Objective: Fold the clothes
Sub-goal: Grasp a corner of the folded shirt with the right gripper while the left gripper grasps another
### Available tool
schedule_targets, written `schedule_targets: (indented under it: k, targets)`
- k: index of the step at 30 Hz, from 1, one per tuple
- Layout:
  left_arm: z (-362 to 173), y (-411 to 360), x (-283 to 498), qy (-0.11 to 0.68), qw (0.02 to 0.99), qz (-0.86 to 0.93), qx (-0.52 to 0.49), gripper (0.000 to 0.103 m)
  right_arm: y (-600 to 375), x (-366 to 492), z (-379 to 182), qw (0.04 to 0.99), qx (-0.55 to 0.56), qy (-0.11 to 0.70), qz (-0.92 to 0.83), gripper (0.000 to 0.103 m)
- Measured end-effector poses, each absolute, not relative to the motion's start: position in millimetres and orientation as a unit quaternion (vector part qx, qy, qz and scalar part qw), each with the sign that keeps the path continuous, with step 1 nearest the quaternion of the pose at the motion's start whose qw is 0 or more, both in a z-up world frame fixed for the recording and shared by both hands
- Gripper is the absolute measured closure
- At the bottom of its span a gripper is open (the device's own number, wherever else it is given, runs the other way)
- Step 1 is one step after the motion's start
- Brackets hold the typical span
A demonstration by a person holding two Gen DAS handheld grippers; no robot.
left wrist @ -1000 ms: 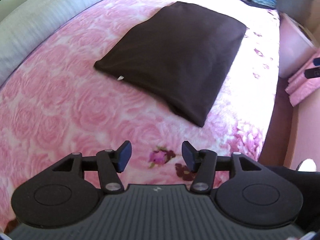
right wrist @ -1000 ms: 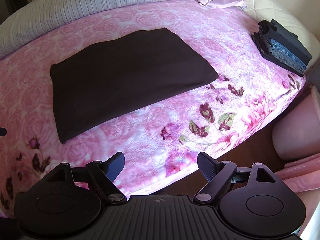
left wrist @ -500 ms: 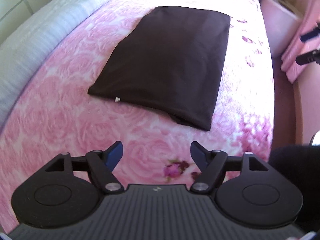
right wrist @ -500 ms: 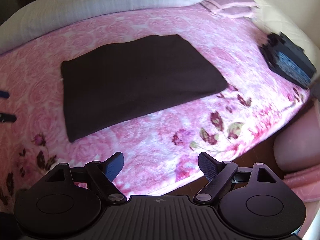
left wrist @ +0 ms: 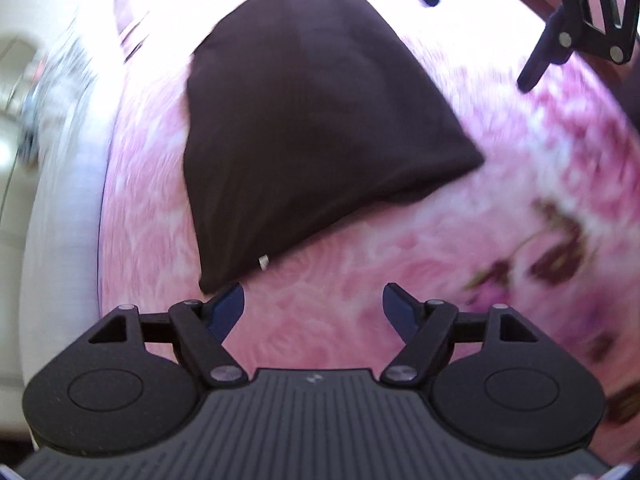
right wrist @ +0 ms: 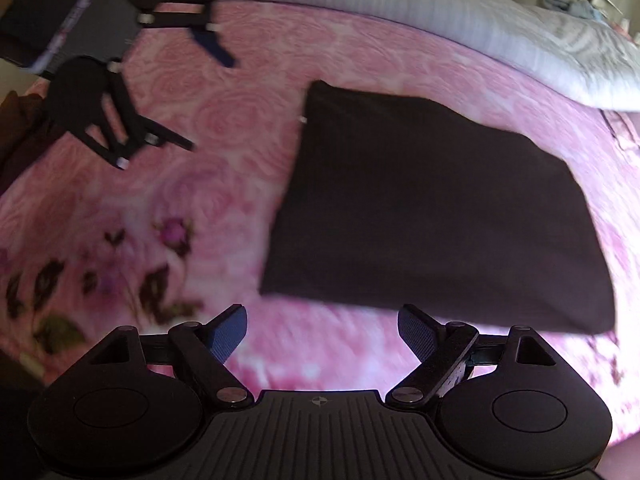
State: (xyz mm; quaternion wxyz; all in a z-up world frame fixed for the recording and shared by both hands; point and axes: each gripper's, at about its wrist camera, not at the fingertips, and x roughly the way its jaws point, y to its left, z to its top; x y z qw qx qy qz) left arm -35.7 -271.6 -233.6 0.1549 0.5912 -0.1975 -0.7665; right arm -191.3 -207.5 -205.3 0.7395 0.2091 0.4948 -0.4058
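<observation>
The folded dark cloth (left wrist: 320,120) lies flat on the pink rose-patterned blanket (left wrist: 360,300) of the bed. In the left wrist view its near corner, with a small white tag (left wrist: 263,261) at the edge, sits just ahead of the left-hand pad of the left gripper (left wrist: 313,312), not between the pads. That gripper's jaws stand wide apart with only blanket between them and nothing held. In the right wrist view the cloth (right wrist: 440,208) spreads ahead and to the right of the right gripper (right wrist: 322,334), its near edge close in front of the right-hand pad; those jaws are also wide apart, over bare blanket, gripping nothing. From there the left gripper (right wrist: 200,92) shows up ahead to the left, over the blanket and apart from the cloth. From the left wrist view the right gripper (left wrist: 476,36) appears far ahead to the right. A pale striped quilt (right wrist: 440,4) lies along the far side of the bed, beyond the cloth. Both views are blurred.
</observation>
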Motion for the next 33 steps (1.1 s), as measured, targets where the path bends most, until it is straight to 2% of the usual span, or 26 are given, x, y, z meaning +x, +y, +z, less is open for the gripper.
schedule_targets:
  k: [7,15,18,21,23,24,25,26,33]
  targets:
    - [-302,-327,-34,-0.284,0.104,-0.776,0.553,0.030,-239,-147,-268,0.737,0.181,0.504,-0.412,0.017]
    - [-324,-359,-43,-0.362,0.080,-0.777,0.508,0.028,-250,-142,-310,0.716,0.079,0.561,-0.408,0.020]
    - [-333,-359,-43,-0.409,0.041,-0.767,0.493,0.027,-258,-148,-312,0.710,0.075,0.568,-0.409,0.047]
    - [-339,-364,-41,-0.441,0.017,-0.761,0.476,0.020,-265,-153,-310,0.707,0.089,0.566,-0.414,0.086]
    - [-339,-370,-41,-0.447,0.006,-0.760,0.471,0.021,-270,-158,-306,0.708,0.107,0.557,-0.421,0.089]
    - [-338,-374,-42,-0.444,-0.002,-0.760,0.475,0.036,-272,-161,-303,0.709,0.118,0.551,-0.424,0.091]
    - [-337,-376,-43,-0.443,-0.009,-0.756,0.482,0.075,-275,-164,-300,0.710,0.128,0.544,-0.427,0.091]
    - [-337,-377,-45,-0.450,-0.013,-0.747,0.489,0.090,-277,-166,-296,0.712,0.134,0.539,-0.429,0.091]
    - [-301,-381,-49,-0.424,-0.024,-0.748,0.510,0.095,-284,-176,-259,0.727,0.134,0.521,-0.427,0.093]
